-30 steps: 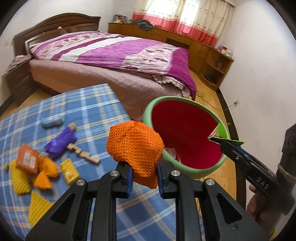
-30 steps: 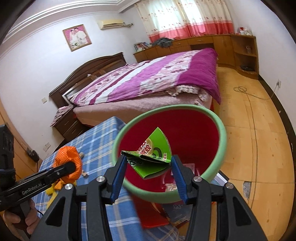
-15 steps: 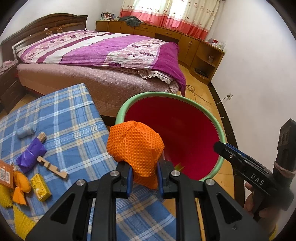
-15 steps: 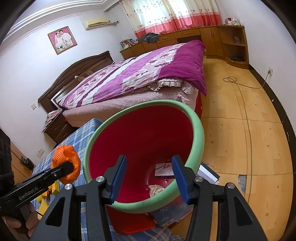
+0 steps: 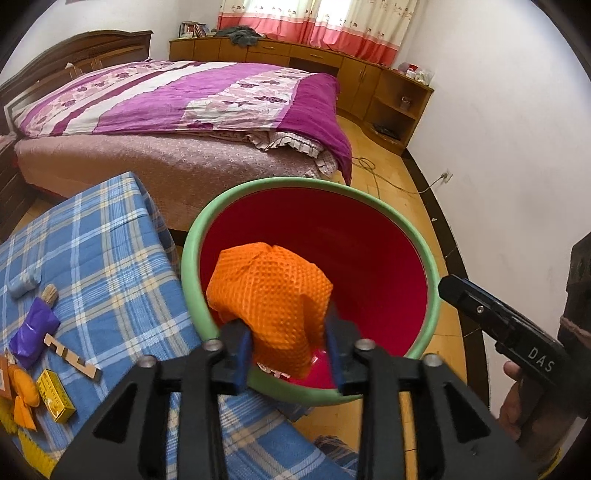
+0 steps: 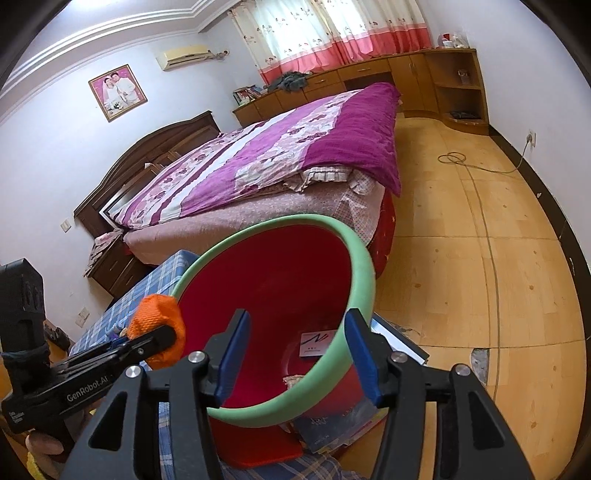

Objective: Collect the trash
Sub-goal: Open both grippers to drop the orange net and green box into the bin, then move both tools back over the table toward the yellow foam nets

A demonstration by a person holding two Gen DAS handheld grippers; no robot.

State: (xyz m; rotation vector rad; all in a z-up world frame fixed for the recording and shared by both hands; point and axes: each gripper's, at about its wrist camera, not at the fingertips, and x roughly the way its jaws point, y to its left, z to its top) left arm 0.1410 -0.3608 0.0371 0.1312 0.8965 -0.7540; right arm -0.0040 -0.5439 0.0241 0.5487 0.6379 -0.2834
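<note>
Our left gripper (image 5: 288, 349): pitched downward, jaws just opened wider, blue pads (image 5: 242, 350) flanking an orange waffle-textured wad (image 5: 271, 299) that stands between them; contact unclear. Our right gripper (image 6: 295, 356): pitched downward, jaws parted, nothing between the pads. One hand (image 6: 44, 448) shows wrapped around the left handle, low at the frame edge.

Upper left of my left view I see a bed (image 5: 177, 110) under a purple quilt (image 5: 207, 99); wooden cabinets (image 5: 369, 77) and pink curtains (image 5: 332, 26) fill the top.
</note>
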